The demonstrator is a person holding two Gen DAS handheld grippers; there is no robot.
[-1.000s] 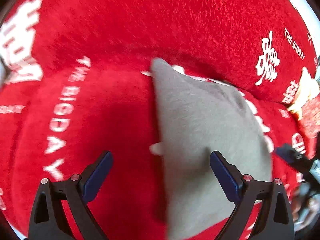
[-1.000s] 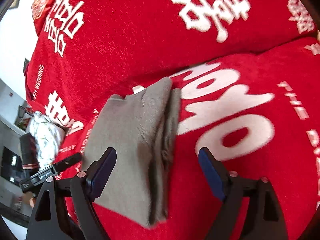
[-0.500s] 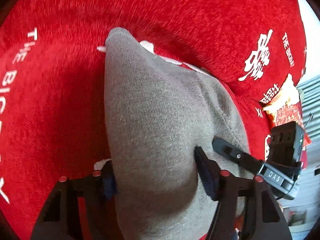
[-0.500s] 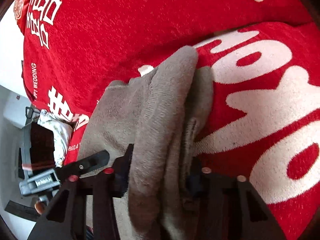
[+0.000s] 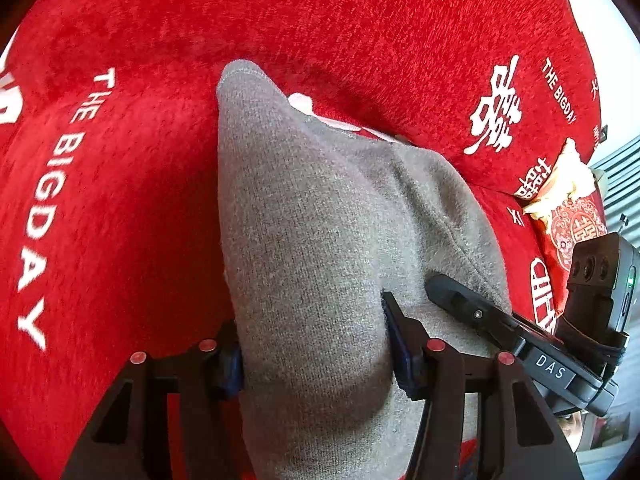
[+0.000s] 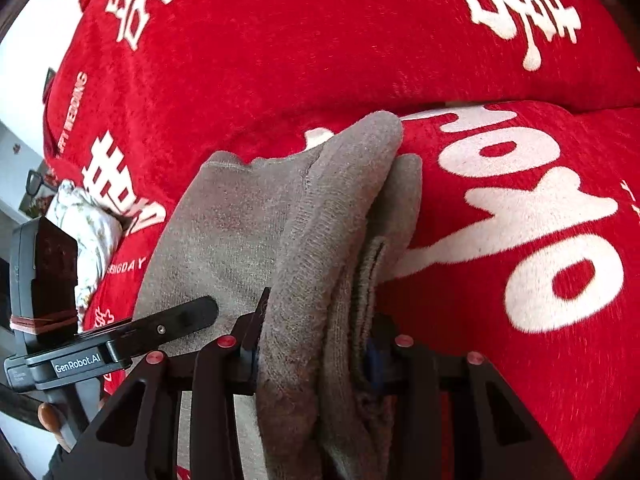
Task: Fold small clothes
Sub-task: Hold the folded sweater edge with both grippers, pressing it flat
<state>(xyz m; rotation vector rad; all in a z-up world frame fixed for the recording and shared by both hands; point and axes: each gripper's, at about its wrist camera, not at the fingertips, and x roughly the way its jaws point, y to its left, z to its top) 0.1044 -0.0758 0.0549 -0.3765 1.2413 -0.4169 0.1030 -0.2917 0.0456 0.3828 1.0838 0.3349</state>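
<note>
Grey knitted garment (image 5: 304, 240), folded thick, lies on my red printed sofa cover (image 5: 120, 220) by the seat's back edge. My left gripper (image 5: 314, 354) and right gripper (image 6: 316, 354), jaws just closing, each pinch a bunched fold of it.

Under me: red plush sofa cover (image 5: 360, 32) w/ white print, "THE BIGDAY" txt (image 5: 48, 200) on seat, big white Chinese char (image 6: 520, 4) on backrest. Far end in left cam: red/gold patterned packet (image 5: 568, 216) lying on the seat, grey slatted surface behind it, can't tell what. Left edge of right cam: white floral cloth bundle (image 6: 84, 232) by the sofa end, white wall above.
</note>
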